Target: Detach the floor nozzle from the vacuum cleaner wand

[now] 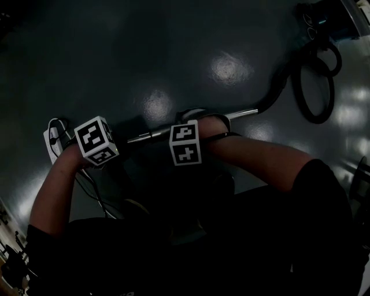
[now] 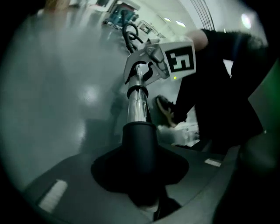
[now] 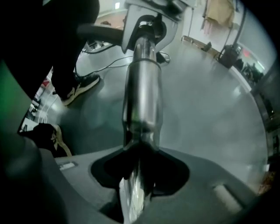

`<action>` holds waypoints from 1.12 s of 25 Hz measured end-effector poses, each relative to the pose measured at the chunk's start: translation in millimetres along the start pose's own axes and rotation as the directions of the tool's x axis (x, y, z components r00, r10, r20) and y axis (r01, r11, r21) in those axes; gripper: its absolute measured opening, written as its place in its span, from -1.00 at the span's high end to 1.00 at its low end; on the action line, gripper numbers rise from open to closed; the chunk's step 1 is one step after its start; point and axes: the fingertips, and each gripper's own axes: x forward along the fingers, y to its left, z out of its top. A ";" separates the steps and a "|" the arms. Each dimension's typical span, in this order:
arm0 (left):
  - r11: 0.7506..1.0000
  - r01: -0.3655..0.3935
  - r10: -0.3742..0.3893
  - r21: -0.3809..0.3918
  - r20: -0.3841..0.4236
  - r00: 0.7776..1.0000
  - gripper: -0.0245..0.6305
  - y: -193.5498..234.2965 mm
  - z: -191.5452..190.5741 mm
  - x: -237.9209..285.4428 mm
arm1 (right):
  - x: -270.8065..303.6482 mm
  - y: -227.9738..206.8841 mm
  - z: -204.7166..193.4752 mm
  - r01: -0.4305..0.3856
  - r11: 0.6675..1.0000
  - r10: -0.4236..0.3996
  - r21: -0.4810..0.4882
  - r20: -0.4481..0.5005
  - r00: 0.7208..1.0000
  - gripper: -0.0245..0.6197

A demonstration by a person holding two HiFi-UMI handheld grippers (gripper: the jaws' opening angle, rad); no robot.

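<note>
A chrome wand [image 1: 196, 124] lies across the dark floor and runs right into a black hose [image 1: 277, 87]. In the left gripper view a black tube neck [image 2: 140, 144], joined to the wand [image 2: 136, 103], fills the jaws of my left gripper [image 2: 140, 175], which is shut on it. My right gripper [image 3: 140, 175] is shut on the chrome wand [image 3: 142, 92] a little further along. Each gripper shows in the other's view, the right gripper [image 2: 142, 72] and the left gripper [image 3: 144, 26]. The nozzle's head is hidden. Both marker cubes [image 1: 95, 140] [image 1: 186, 143] sit side by side.
The vacuum cleaner body [image 1: 329, 17] stands at the far right, with its hose looped on the floor [image 1: 315, 87]. A white box with cables [image 1: 51, 139] lies by the left hand. The person's shoe [image 3: 78, 87] is near the wand.
</note>
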 end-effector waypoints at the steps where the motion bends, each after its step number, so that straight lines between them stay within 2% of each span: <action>1: 0.995 0.083 -0.082 -0.053 0.017 0.996 0.50 -8.2 0.2 1.3 | 1.6 0.4 -0.3 0.008 1.000 -0.008 -0.017 0.000 1.000 0.50; 2: 0.988 0.133 -0.131 -0.082 0.032 0.991 0.50 -12.5 0.8 2.0 | 2.4 1.3 -0.1 0.004 1.000 -0.004 -0.022 0.004 1.000 0.50; 3: 0.985 0.148 -0.145 -0.089 0.038 0.989 0.50 -14.1 0.4 2.6 | 2.8 2.9 0.9 -0.010 1.000 0.010 -0.017 0.010 1.000 0.50; 4: 0.989 0.129 -0.127 -0.076 0.030 0.991 0.50 -13.5 -1.5 3.7 | 3.4 4.9 2.5 -0.029 1.000 0.029 -0.005 0.018 0.999 0.50; 6: 1.000 -0.002 0.003 0.008 -0.006 1.000 0.51 -5.4 -4.7 6.2 | 5.1 7.8 4.2 -0.063 0.998 0.062 0.022 0.030 0.998 0.50; 7: 0.992 -0.100 0.102 0.077 -0.019 0.995 0.50 2.4 -3.2 6.5 | 6.0 8.3 3.1 -0.075 0.996 0.074 0.036 0.033 0.997 0.50; 8: 0.966 -0.208 0.215 0.155 -0.026 0.976 0.50 12.3 -1.1 5.7 | 6.8 8.2 1.0 -0.088 0.995 0.086 0.053 0.035 0.996 0.50; 9: 0.915 -0.324 0.340 0.240 -0.028 0.940 0.50 24.6 1.0 2.9 | 7.3 7.5 -1.1 -0.102 0.992 0.100 0.074 0.039 0.994 0.50; 10: 0.837 -0.440 0.472 0.327 -0.023 0.881 0.50 38.9 3.3 -2.4 | 7.3 5.8 -3.0 -0.119 0.988 0.115 0.099 0.045 0.992 0.50; 12: 0.630 -0.619 0.697 0.468 0.011 0.717 0.50 67.5 9.8 -17.6 | 5.5 -0.9 -5.3 -0.147 0.977 0.138 0.153 0.065 0.988 0.50; 13: 0.548 -0.667 0.761 0.505 0.030 0.649 0.51 78.2 12.8 -23.7 | 4.6 -4.9 -6.0 -0.152 0.973 0.141 0.173 0.073 0.987 0.50; 14: 0.519 -0.683 0.782 0.514 0.038 0.622 0.51 83.9 13.8 -25.7 | 4.4 -7.6 -6.3 -0.151 0.971 0.139 0.185 0.075 0.987 0.50; 15: 0.554 -0.670 0.760 0.494 0.029 0.649 0.52 84.0 12.1 -22.6 | 5.4 -8.2 -6.4 -0.146 0.972 0.135 0.186 0.071 0.988 0.50; 16: 0.639 -0.626 0.696 0.447 0.011 0.718 0.52 78.8 8.6 -16.0 | 7.2 -6.9 -6.6 -0.140 0.974 0.130 0.177 0.063 0.989 0.51; 18: 0.849 -0.444 0.468 0.286 -0.015 0.884 0.52 57.6 2.6 -1.3 | 11.7 -1.5 -7.8 -0.120 0.983 0.115 0.137 0.039 0.993 0.51; 19: 0.930 -0.317 0.325 0.185 -0.013 0.946 0.52 44.5 0.7 3.9 | 13.3 0.1 -8.3 -0.105 0.989 0.103 0.108 0.023 0.994 0.51; 20: 0.981 -0.178 0.179 0.081 -0.003 0.984 0.52 30.9 -1.7 7.6 | 14.5 0.3 -8.2 -0.086 0.993 0.085 0.076 0.008 0.996 0.51; 21: 0.999 -0.046 0.046 -0.012 0.010 0.999 0.52 17.7 -4.9 10.1 | 15.4 -0.2 -7.4 -0.065 0.997 0.065 0.045 -0.005 0.998 0.51; 22: 0.995 0.056 -0.054 -0.079 0.024 0.998 0.52 7.3 -7.4 11.3 | 16.1 -0.6 -6.4 -0.047 0.999 0.047 0.020 -0.014 0.999 0.51; 23: 0.987 0.113 -0.109 -0.112 0.038 0.993 0.52 1.3 -8.2 11.6 | 16.7 -0.4 -5.5 -0.036 0.999 0.036 0.006 -0.018 0.999 0.51; 24: 0.987 0.119 -0.114 -0.110 0.045 0.992 0.51 0.1 -7.6 11.6 | 17.1 0.2 -5.0 -0.035 0.999 0.035 0.003 -0.019 0.999 0.51; 25: 0.994 0.076 -0.074 -0.078 0.037 0.997 0.52 2.9 -7.1 11.8 | 17.6 0.8 -5.1 -0.041 0.999 0.041 0.009 -0.018 0.999 0.51; 26: 1.000 -0.014 0.014 -0.011 0.008 1.000 0.52 10.0 -7.9 11.7 | 18.4 1.3 -6.3 -0.053 0.998 0.053 0.018 -0.018 0.998 0.51; 27: 0.985 -0.144 0.148 0.097 -0.037 0.988 0.52 21.7 -11.0 10.8 | 19.5 2.0 -9.3 -0.069 0.997 0.070 0.030 -0.023 0.997 0.51; 28: 0.931 -0.281 0.307 0.233 -0.083 0.948 0.52 36.5 -16.5 8.4 | 21.1 3.0 -14.4 -0.086 0.995 0.087 0.044 -0.030 0.996 0.51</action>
